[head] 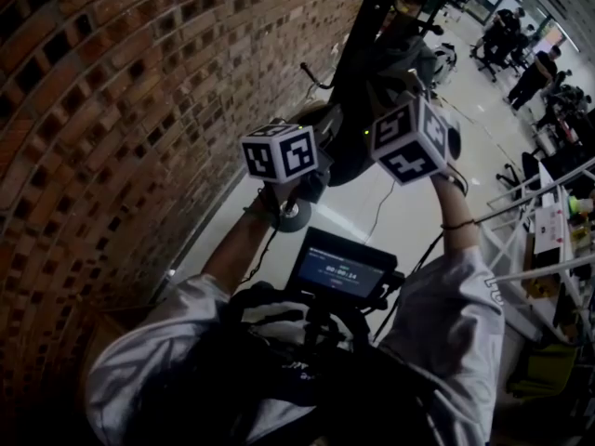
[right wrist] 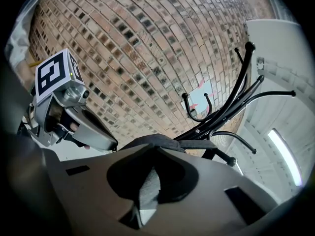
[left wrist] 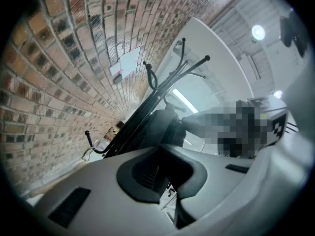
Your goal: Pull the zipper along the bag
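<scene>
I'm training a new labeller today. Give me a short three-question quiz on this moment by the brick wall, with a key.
1. True or false: in the head view, the brick wall fills the right side.
2. The dark bag is up against: A) a black coat stand; B) a white shelf; C) an office chair.
3. Fill in: the left gripper and right gripper both have their jaws ____.

Key
1. False: the brick wall is on the left.
2. A.
3. Shut.
</scene>
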Tool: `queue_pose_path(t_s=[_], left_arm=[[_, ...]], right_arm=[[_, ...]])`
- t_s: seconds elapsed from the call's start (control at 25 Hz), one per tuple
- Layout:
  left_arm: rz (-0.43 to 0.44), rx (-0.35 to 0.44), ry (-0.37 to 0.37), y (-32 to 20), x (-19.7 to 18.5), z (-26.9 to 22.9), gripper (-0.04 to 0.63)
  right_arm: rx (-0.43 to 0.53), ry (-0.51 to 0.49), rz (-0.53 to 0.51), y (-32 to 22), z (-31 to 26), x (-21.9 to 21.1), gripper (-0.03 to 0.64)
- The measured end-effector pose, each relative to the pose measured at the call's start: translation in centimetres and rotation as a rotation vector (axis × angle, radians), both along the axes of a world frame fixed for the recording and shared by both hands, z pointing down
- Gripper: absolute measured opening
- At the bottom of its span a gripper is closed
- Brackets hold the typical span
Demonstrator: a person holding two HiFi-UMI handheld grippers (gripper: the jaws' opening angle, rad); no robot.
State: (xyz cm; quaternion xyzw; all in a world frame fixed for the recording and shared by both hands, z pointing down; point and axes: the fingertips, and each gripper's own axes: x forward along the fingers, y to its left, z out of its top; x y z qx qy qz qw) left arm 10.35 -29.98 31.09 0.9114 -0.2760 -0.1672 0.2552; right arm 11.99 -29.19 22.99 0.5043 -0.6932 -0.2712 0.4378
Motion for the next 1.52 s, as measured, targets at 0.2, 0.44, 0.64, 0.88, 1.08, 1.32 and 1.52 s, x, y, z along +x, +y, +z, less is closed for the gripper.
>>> queue_pose_path(t_s=[0.2, 0.44, 0.64, 0.88, 1.08, 1.32, 1.52], left_arm=[[-0.004, 0.024, -0.03, -0.3, 0.0, -1.3, 0.014], [-0.015, 0.034, -0.07, -0.4, 0.4, -2.5, 0.014], [-0.03, 0.024, -0.067, -0.6, 0.3, -3.5, 0.014], [-0.043, 0.035, -0.062, -0.9, 0.6, -5.6, 0.014], [-0.049, 0.033, -0.046, -1.5, 0.7, -6.8, 0.014], [-0.061, 0.068, -0.072, -1.7, 1.6, -8.9, 0.017], [-0.057, 0.095, -0.1, -1.7, 2.0, -9.7, 0.017]], right_arm=[[0.005, -0.007, -0.01, -0.1, 0.0, 0.1, 0.009], [0.01, -0.028, -0.027, -0.1, -0.2, 0.4, 0.009], [0.008, -0.074, -0.031, 0.0, -0.3, 0.7, 0.009], [0.012, -0.105, -0.054, 0.0, -0.5, 0.8, 0.009], [0.007, -0.129, -0.062, -0.1, -0.3, 0.8, 0.009], [0.012, -0.153, -0.08, 0.1, -0.6, 1.1, 0.009], [0.018, -0.165, -0.076, 0.3, -0.6, 1.2, 0.009]])
